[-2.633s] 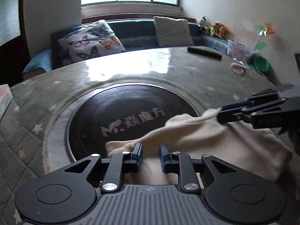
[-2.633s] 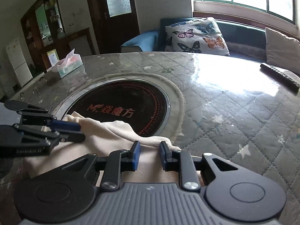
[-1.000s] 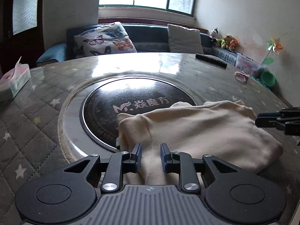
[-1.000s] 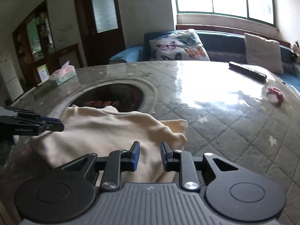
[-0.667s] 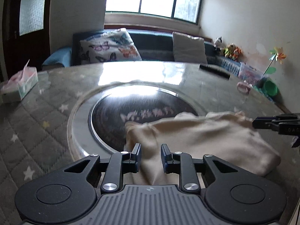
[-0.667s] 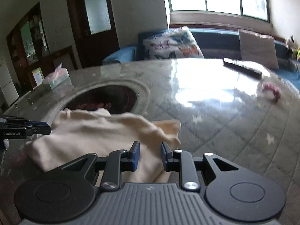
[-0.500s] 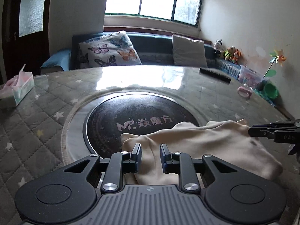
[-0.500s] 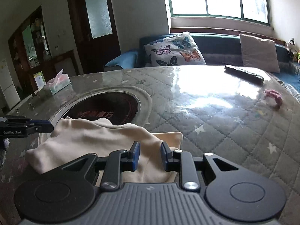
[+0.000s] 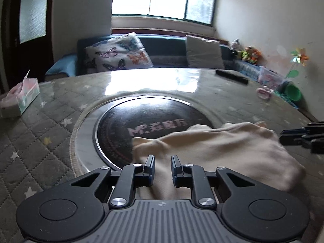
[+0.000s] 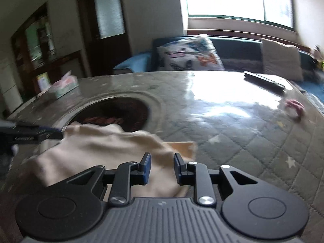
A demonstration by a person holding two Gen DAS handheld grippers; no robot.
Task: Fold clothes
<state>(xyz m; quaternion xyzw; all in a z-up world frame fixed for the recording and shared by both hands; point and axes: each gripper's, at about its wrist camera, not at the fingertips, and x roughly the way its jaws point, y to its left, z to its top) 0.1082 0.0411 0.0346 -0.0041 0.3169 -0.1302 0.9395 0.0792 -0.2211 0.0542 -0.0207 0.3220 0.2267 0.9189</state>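
Observation:
A folded cream garment (image 9: 212,147) lies on the round table, partly over the black glass centre disc (image 9: 125,125). It also shows in the right wrist view (image 10: 101,147). My left gripper (image 9: 163,161) is open, its jaws apart just above the garment's near edge, holding nothing. My right gripper (image 10: 161,161) is open too, over the garment's right end. Each gripper shows in the other's view, the right one at the far right (image 9: 299,136), the left one at the far left (image 10: 32,134).
A tissue box (image 9: 20,97) sits at the table's left, a black remote (image 9: 231,76) at the back right, and a pink item (image 9: 263,92) near the right edge. A sofa with a butterfly cushion (image 9: 119,54) stands behind. Quilted tablecloth (image 10: 253,141) covers the table.
Both grippers have pulled back and risen from the garment, which now lies folded and released. The right gripper's jaws have widened slightly. Both views are blurred by motion.

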